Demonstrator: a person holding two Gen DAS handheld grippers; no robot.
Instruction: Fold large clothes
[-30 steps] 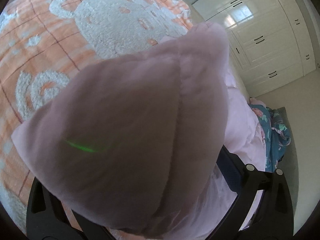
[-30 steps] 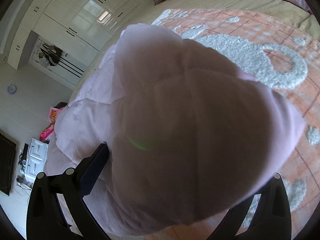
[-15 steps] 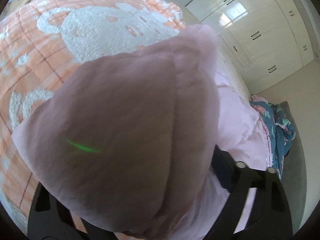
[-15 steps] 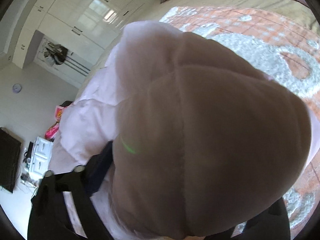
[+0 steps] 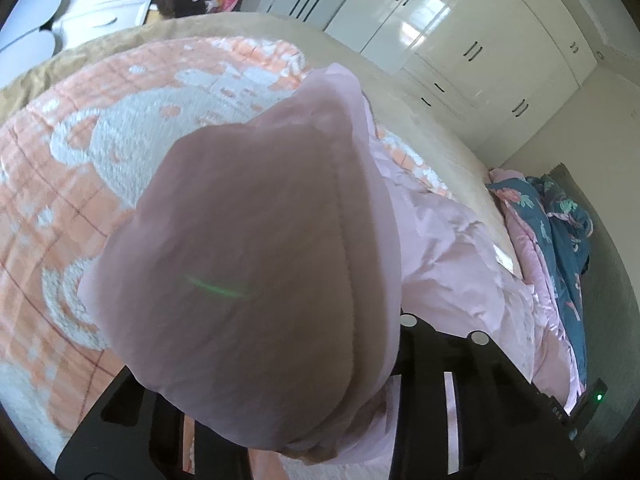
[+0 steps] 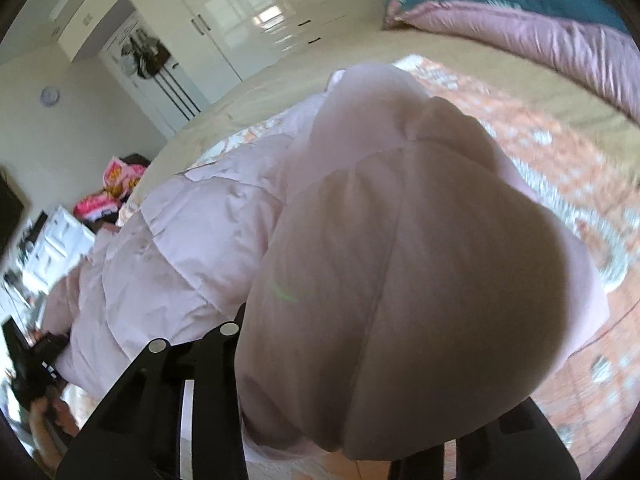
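Note:
A pale pink puffy quilted jacket [image 5: 256, 264] fills the middle of the left wrist view, bunched between the fingers of my left gripper [image 5: 280, 420], which is shut on it. The rest of the jacket trails right over the bed. In the right wrist view the same jacket [image 6: 400, 280] bulges over my right gripper [image 6: 340, 432], shut on another part of it, with the body stretching left. Both sets of fingertips are hidden by fabric. The jacket is held above the bed.
An orange and white bear-patterned blanket [image 5: 80, 152] covers the bed. A teal floral and pink duvet [image 5: 560, 232] lies at the bed's edge, also in the right wrist view [image 6: 520, 20]. White wardrobes [image 5: 460, 40] line the wall. White drawers [image 5: 100, 12] stand beyond the bed.
Both grippers have lifted and tilted with the jacket, so more of the room and wardrobes shows. The jacket's body has spread out further between the two grippers.

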